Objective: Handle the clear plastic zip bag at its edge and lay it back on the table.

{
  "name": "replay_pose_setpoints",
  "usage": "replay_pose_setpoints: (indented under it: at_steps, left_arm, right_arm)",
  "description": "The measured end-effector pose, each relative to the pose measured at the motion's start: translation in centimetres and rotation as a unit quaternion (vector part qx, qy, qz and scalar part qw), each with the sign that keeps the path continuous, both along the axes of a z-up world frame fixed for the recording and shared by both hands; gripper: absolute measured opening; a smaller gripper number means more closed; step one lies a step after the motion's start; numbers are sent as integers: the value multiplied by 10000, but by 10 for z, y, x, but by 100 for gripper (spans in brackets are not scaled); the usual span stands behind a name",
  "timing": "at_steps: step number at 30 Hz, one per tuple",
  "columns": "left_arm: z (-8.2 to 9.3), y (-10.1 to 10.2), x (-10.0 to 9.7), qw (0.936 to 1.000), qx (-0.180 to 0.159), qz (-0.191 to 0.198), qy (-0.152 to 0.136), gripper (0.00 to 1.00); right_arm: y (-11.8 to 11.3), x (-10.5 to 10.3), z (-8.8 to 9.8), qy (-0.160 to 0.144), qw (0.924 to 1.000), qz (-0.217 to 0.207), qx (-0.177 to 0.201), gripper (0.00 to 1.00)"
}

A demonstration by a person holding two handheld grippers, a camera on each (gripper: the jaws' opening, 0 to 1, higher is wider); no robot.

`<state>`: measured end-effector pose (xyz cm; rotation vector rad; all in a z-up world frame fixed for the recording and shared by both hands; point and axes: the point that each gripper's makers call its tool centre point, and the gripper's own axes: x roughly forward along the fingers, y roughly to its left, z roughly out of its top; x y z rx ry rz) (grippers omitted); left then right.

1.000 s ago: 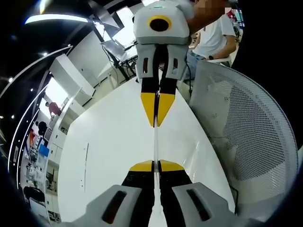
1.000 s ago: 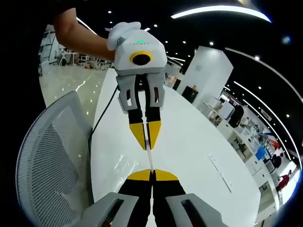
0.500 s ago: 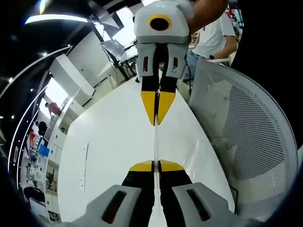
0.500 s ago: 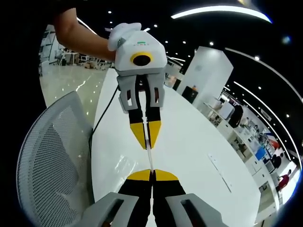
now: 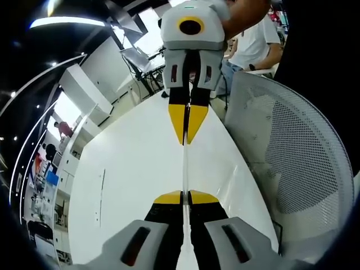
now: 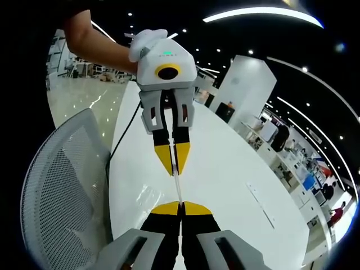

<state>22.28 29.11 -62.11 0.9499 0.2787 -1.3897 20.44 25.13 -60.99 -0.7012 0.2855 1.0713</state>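
- In the left gripper view, the left gripper (image 5: 185, 198) had its yellow-tipped jaws pressed together on the near edge of the clear plastic zip bag (image 5: 184, 169).
- The bag showed edge-on as a thin pale line, stretched taut above the white table (image 5: 129, 169), running from those jaws to the far right gripper (image 5: 185, 140).
- The right gripper, facing the camera, had its yellow tips pinched on the bag's far edge.
- In the right gripper view, the right gripper (image 6: 180, 208) was likewise clamped on the zip bag (image 6: 177, 188), and the left gripper (image 6: 173, 171) held the opposite edge, tips together.
- A person's hand (image 6: 143, 42) in a white glove gripped the top of the left gripper.
- A white mesh chair (image 5: 292, 163) stood just beside the table's right edge in the left gripper view; the same chair (image 6: 62, 185) lay at left in the right gripper view.
- A person in a white shirt (image 5: 256, 39) sat at the far end.
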Motion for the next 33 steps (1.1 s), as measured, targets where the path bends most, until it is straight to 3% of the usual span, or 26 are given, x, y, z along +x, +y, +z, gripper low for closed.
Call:
replay_pose_setpoints:
  at_steps: [33]
  left_arm:
    - [0, 12, 1, 10000, -11, 87, -9, 0]
  right_arm:
    - [-3, -3, 3, -35, 10000, 6, 47, 0]
